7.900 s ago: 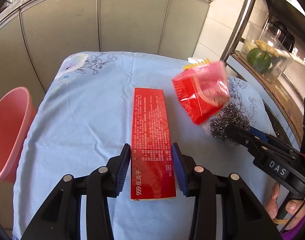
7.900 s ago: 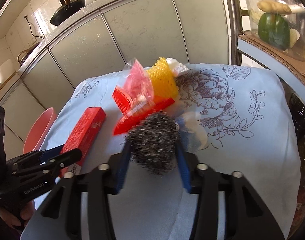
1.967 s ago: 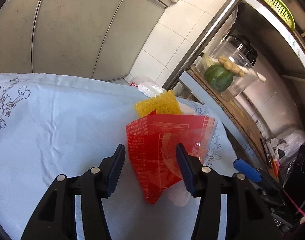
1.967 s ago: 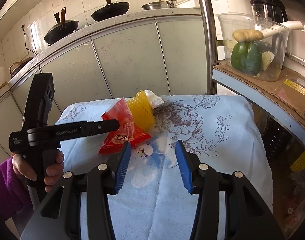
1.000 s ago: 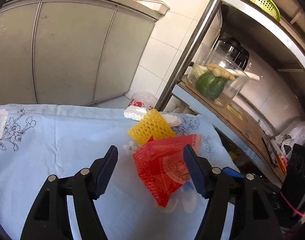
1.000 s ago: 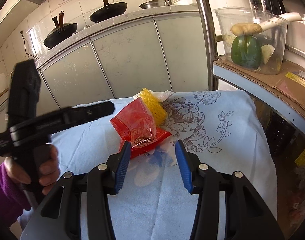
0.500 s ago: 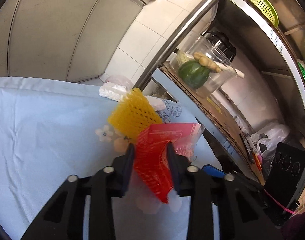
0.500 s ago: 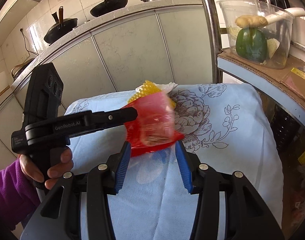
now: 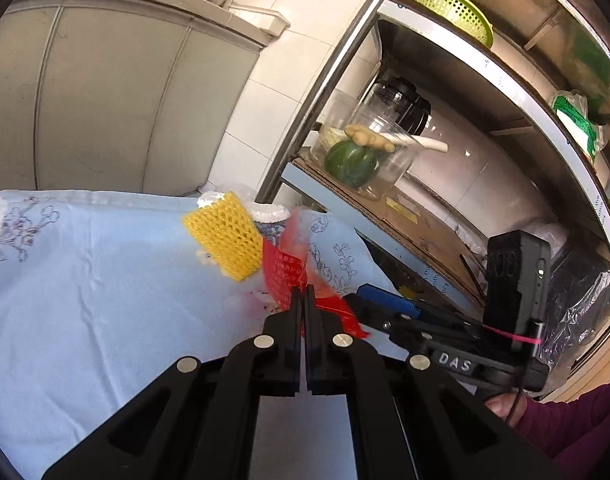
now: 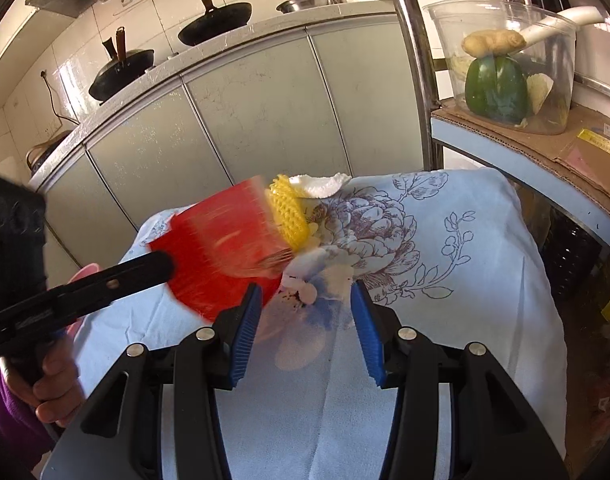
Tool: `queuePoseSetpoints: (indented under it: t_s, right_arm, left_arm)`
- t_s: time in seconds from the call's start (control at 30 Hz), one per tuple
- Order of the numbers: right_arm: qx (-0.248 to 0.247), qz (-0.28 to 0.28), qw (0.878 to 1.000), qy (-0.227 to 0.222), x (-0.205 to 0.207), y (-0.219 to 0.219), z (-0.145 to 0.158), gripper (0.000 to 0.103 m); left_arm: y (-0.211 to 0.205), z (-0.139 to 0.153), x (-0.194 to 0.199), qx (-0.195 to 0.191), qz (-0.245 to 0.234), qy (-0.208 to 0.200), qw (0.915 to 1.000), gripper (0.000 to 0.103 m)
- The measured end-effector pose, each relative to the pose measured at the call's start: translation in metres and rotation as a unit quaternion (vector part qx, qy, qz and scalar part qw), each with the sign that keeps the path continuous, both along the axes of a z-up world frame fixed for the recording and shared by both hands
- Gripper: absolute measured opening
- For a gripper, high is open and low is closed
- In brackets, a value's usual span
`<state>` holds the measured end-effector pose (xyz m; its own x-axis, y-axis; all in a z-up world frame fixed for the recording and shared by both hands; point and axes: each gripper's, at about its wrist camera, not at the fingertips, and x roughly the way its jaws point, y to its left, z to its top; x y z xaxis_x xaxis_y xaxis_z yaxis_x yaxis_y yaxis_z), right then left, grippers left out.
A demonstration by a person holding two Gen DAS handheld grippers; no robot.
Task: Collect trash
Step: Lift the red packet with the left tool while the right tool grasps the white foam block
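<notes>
left gripper (image 9: 304, 300): black frame, silver screws
right gripper (image 10: 307, 326): black frame, blue ribbed fingers (image 10: 247, 330), "DAS" label, pink cord
sleeve (image 10: 1, 412): purple

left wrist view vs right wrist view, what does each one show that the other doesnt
Only the left wrist view shows the green basket on the rack and the left gripper shut on the red wrapper. Only the right wrist view shows the pans on the counter and the right gripper open over the cloth. Both show the wrapper, the yellow net and the pepper tub.
</notes>
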<state>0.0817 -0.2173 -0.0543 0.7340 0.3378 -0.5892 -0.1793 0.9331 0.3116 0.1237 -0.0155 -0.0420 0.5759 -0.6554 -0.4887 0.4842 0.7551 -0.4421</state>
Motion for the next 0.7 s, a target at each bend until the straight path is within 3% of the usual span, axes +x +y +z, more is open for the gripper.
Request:
queuePoseSetpoints:
  t_s: [0.2,0.5,0.7]
  right_arm:
    - [0.010,0.016,0.999,0.027,0.017,0.005,0.001,0.047]
    - [-0.015,0.007,1.000,-0.009,0.085,0.012,0.028,0.047]
    - [-0.035,-0.001,0.999,0.033,0.139,0.012,0.006,0.047]
  left_arm:
    - [0.048,0.015,-0.045,0.002,0.066,-0.018,0.9977,0.001]
    - [0.105,0.024,-0.095,0.012,0.138,-0.035,0.9898,0.000]
    - [0.122,0.024,-0.102,-0.002,0.159,-0.027,0.9869,0.001]
